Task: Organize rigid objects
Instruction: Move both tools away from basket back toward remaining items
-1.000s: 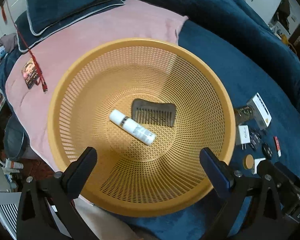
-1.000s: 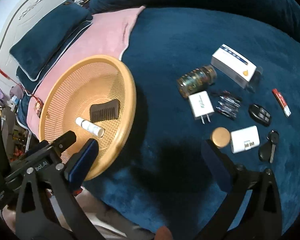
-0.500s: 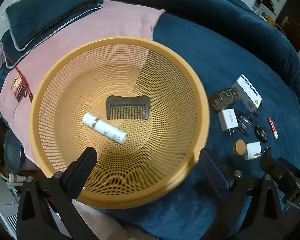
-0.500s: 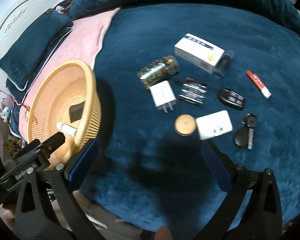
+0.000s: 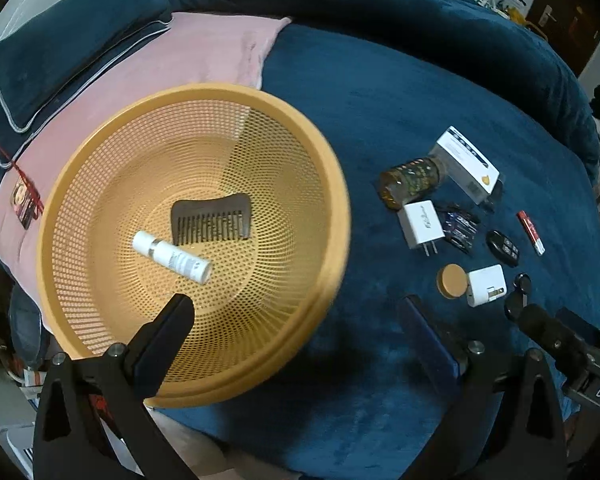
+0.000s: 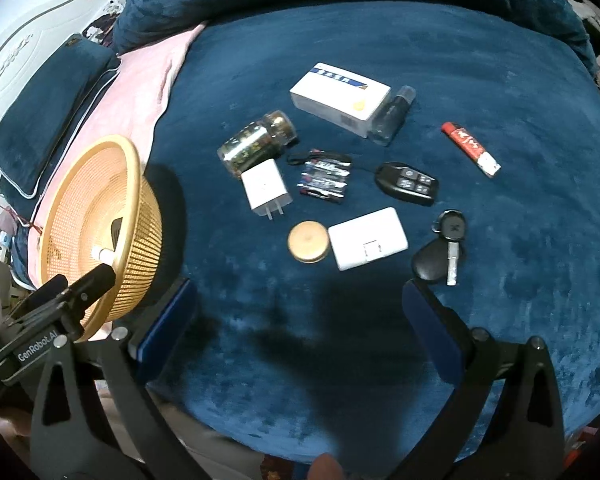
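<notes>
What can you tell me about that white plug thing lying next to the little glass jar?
The white charger is a small squarish block of smooth plastic with two metal prongs at its near end and faint lettering on its top face. It lies flat on the blue blanket, its far corner by the glass jar, a pack of batteries alongside. Neither gripper touches it.

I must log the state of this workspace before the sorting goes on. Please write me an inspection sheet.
Surface: blue blanket, pink sheet under the basket's far side.
Job's things: orange basket holds comb and white tube; loose are jar, charger, white box, key fob, key, round lid.
Clutter: nothing seen.
Grippers: left hand-held gripper and right hand-held gripper open, empty.
Cables: red cord.
Surroundings: blue pillow.
</notes>
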`<state>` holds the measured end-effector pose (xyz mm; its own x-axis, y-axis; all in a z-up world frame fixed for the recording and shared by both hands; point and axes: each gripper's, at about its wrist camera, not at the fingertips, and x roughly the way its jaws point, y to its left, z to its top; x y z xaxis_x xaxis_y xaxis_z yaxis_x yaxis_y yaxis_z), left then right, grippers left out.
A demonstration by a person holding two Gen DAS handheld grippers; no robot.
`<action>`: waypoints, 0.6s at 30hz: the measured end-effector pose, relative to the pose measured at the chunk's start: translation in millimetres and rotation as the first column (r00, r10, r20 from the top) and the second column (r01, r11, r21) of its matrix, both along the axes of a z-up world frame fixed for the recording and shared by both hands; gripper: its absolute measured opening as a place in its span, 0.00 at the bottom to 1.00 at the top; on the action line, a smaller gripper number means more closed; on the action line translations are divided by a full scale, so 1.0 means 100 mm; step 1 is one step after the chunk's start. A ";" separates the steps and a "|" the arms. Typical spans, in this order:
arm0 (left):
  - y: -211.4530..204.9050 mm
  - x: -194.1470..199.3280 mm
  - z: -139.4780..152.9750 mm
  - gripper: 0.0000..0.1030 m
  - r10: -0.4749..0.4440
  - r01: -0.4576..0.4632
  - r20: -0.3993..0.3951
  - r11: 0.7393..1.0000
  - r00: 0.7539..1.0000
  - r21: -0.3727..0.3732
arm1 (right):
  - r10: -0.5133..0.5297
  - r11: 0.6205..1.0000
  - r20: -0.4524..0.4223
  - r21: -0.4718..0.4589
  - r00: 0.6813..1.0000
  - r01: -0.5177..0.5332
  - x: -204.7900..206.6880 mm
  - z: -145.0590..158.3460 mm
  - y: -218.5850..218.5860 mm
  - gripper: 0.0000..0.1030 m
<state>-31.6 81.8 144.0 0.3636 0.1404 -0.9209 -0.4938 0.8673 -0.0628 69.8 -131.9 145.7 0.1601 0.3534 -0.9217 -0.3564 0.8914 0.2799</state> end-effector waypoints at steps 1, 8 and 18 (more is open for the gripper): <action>-0.03 0.02 0.00 0.99 -0.006 0.006 0.000 1.000 1.000 0.000 | -0.003 1.000 0.001 -0.001 1.000 0.003 0.01 0.00 -0.03 1.00; -0.32 0.22 0.03 0.99 -0.072 0.072 0.002 0.997 0.997 0.006 | -0.040 0.999 -0.013 -0.003 0.999 0.040 0.09 -0.07 -0.35 1.00; -0.70 0.45 -0.01 0.99 -0.156 0.156 -0.009 0.988 0.988 0.002 | -0.127 0.991 -0.042 -0.036 0.991 0.126 0.23 -0.19 -0.80 1.00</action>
<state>13.1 11.7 142.6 0.3733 0.0847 -0.9238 -0.3530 0.9339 -0.0570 92.9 -212.3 126.6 0.1605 0.3018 -0.9398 -0.2282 0.9377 0.2621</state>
